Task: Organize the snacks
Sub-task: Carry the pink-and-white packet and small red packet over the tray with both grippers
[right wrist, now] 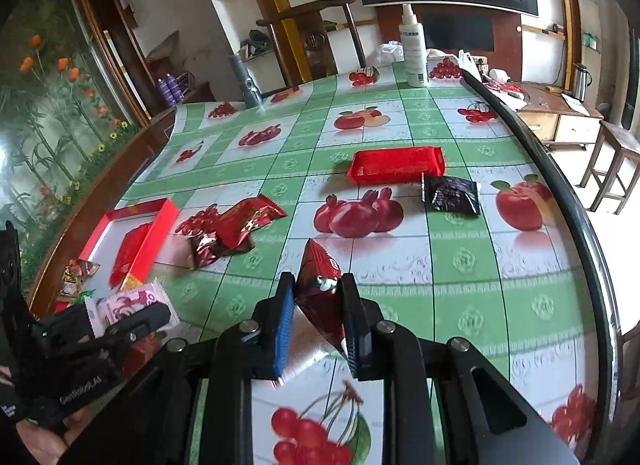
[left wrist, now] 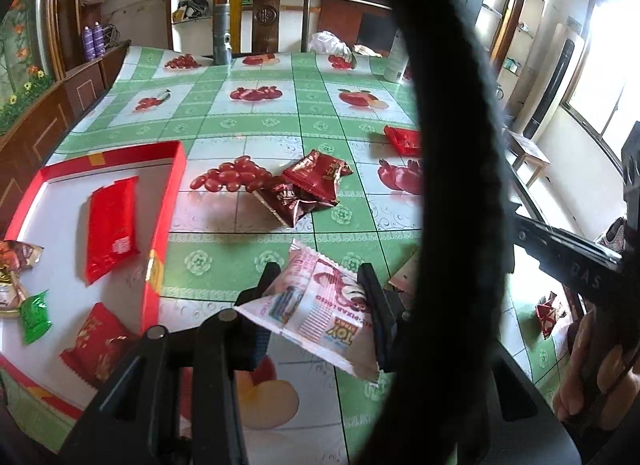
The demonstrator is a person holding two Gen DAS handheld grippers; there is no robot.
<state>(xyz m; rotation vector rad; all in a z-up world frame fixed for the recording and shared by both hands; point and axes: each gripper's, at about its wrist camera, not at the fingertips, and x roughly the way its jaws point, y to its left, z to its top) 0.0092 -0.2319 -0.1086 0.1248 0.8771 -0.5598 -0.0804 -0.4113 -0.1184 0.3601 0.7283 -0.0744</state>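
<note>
Two grippers clamped, left gripper [left wrist: 318, 297] pinching crinkly pink-white packet [left wrist: 316, 305], right gripper [right wrist: 316, 305] squeezing glossy red foil sachet [right wrist: 318, 281]

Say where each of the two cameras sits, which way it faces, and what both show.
Left wrist: rides the left claw, angled down across the table toward the red box; its claw grips a pink-and-white snack packet; a hand shows at lower right.
Right wrist: rides the right claw, angled down over the table toward the red tray; it grips a dark red packet; the left claw shows at lower left.
Shared: table, red box, pink-and-white packet, loose dark red packets.
</note>
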